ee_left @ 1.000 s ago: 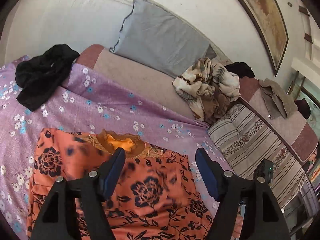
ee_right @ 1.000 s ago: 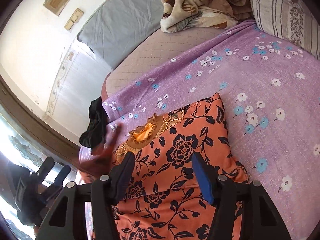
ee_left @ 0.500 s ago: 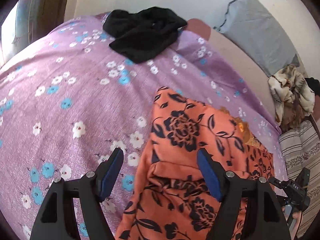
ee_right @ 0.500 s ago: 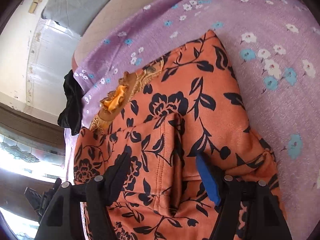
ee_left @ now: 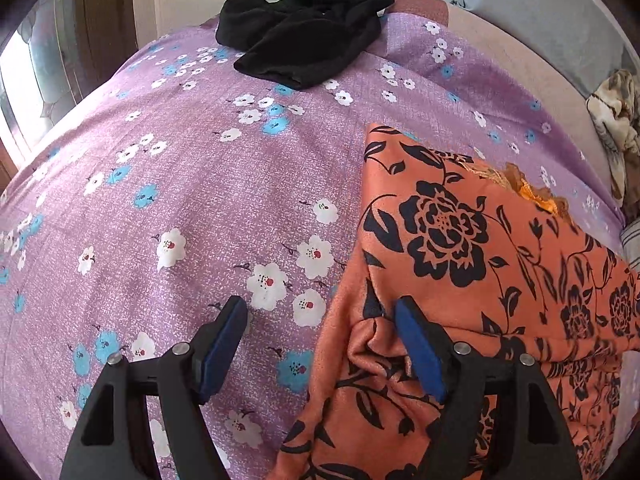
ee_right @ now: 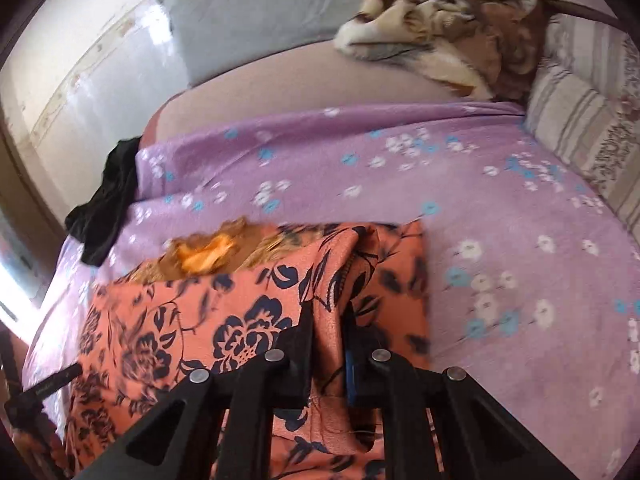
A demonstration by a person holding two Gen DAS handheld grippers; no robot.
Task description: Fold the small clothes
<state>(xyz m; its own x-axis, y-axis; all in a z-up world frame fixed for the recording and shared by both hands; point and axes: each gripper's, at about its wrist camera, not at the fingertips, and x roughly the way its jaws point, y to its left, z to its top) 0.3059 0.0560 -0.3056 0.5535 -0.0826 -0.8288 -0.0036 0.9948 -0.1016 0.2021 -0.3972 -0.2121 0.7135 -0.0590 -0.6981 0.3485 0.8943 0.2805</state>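
An orange garment [ee_left: 472, 264] with a black flower print and a gold collar lies on the purple floral bedsheet [ee_left: 200, 184]. My left gripper [ee_left: 320, 324] stands open low over the garment's left edge; one finger is over the sheet, the other over the cloth. In the right wrist view the orange garment [ee_right: 224, 320] is bunched up, and my right gripper [ee_right: 329, 320] is shut on a raised fold of it. The far tip of the left gripper [ee_right: 44, 384] shows at the left edge of that view.
A black garment [ee_left: 304, 44] lies crumpled at the sheet's far corner. A grey pillow [ee_right: 256, 12] leans on the wall. A brown patterned blanket [ee_right: 444, 20] and a striped cushion [ee_right: 580, 120] sit to the right. A window is at the left.
My right gripper closed on a fold of the orange garment and lifted it. My left gripper dropped and tilted down toward the garment's left edge, still open.
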